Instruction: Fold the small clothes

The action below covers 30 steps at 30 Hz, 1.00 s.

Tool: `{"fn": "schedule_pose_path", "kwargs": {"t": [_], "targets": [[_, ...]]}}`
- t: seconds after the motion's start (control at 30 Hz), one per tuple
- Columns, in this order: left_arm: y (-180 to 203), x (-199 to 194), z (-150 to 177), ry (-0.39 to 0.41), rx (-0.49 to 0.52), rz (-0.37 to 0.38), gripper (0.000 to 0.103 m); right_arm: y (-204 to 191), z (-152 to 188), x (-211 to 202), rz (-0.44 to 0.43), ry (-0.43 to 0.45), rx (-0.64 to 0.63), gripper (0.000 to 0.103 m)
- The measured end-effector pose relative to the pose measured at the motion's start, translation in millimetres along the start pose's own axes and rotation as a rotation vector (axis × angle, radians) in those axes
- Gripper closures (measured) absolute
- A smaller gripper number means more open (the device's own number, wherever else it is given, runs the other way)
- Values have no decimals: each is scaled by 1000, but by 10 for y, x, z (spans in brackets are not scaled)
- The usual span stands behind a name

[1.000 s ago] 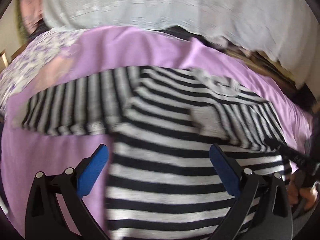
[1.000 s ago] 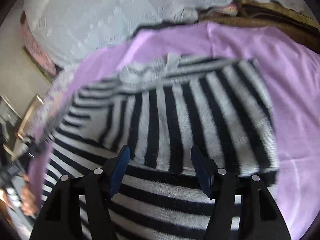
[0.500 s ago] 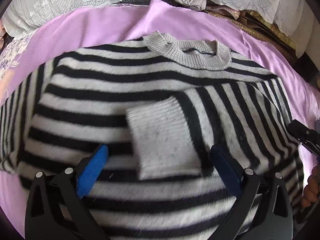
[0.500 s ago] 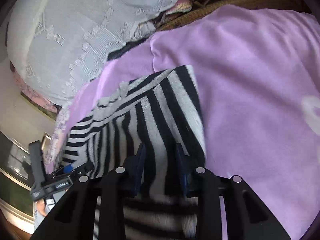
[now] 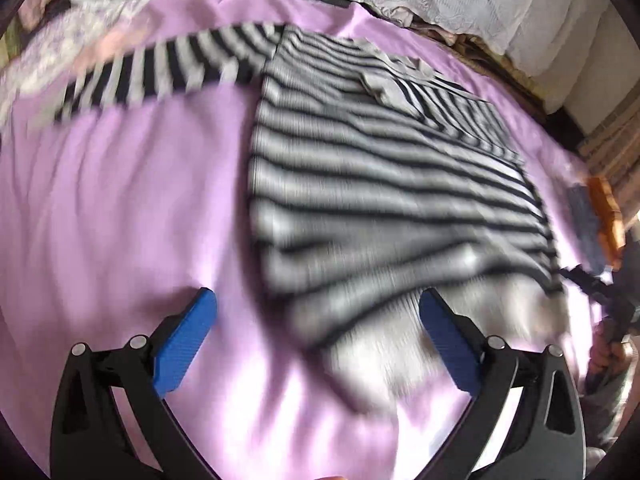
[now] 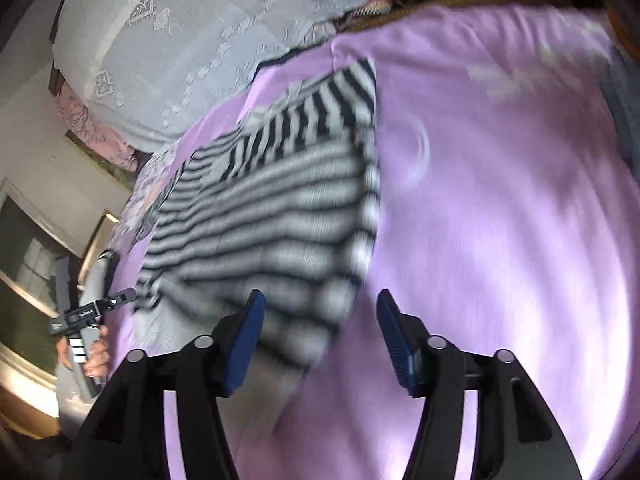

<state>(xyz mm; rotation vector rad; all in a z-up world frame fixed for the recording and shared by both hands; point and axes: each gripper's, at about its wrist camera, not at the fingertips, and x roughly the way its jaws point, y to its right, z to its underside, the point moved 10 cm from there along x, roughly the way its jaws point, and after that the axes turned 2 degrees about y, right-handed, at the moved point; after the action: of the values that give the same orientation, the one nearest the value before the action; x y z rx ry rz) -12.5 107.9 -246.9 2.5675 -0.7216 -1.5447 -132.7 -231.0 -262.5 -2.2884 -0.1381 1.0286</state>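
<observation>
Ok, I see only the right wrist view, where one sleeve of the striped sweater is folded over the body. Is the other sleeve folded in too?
Observer: No. In the left wrist view the other sleeve lies stretched out flat on the purple sheet, pointing away from the body of the sweater.
Operator: And the left hand-held gripper, does it hold anything? I see it only from the side.
Observer: It holds nothing. The left hand-held gripper is wide open above the bottom corner of the sweater, and its blue pads press on nothing.
</observation>
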Motion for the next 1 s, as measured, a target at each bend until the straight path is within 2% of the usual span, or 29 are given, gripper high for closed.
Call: {"fn": "schedule_pose_path", "kwargs": {"t": [0.13,0.23,0.27,0.3,0.33,0.4,0.43,0.47,0.53,0.57,0.67,0.73,0.77,0.8,0.83,0.87,0.9,0.93,0.97,1.0], "targets": [[111,16,164,6,-14,44,5,-239,283,131,-96,-69,22,39],[333,163,227,-72,-70,205,5,-350,265,341,-102,-76,23,39],[341,228,207,-68,-61,171,5,-388,261,371,-101,-66,16,41],[367,279,186,-60,-27,141,5,-405,234,417,-93,-59,15,61],[373,292,176,-52,-15,125,7,-409,254,435,-93,-62,23,84],[314,221,160,-29,-31,102,37,-405,268,384,-114,-48,43,89],[286,191,151,-27,-40,104,73,-413,291,320,-113,-39,28,90],[225,174,168,-45,-80,147,96,-426,300,257,-114,-33,18,90],[161,148,247,-80,-155,217,96,-390,320,151,-95,-36,0,91],[127,124,338,-86,-150,222,96,-354,334,117,-82,-47,-15,91],[117,103,464,-90,-135,225,96,-182,504,232,-4,-156,-45,90],[94,48,480,-104,-162,248,96,-152,485,169,-19,-162,-17,89],[76,-22,470,-101,-162,250,94,-144,440,112,1,-151,-25,87],[33,-112,440,-82,-149,226,93,-136,347,15,57,-104,-58,80],[-14,-173,410,-65,-139,201,88,-127,251,-66,109,-63,-88,76],[-114,-279,327,-28,-127,147,70,-160,102,-162,163,-10,-131,75],[-212,-358,244,2,-131,113,56,-215,5,-190,163,17,-156,75],[-362,-422,81,49,-161,66,37,-335,-114,-184,136,36,-180,71],[-460,-441,-49,78,-187,42,34,-440,-185,-151,104,45,-200,68],[-555,-424,-199,99,-216,33,34,-584,-244,-52,69,47,-221,57]]}}
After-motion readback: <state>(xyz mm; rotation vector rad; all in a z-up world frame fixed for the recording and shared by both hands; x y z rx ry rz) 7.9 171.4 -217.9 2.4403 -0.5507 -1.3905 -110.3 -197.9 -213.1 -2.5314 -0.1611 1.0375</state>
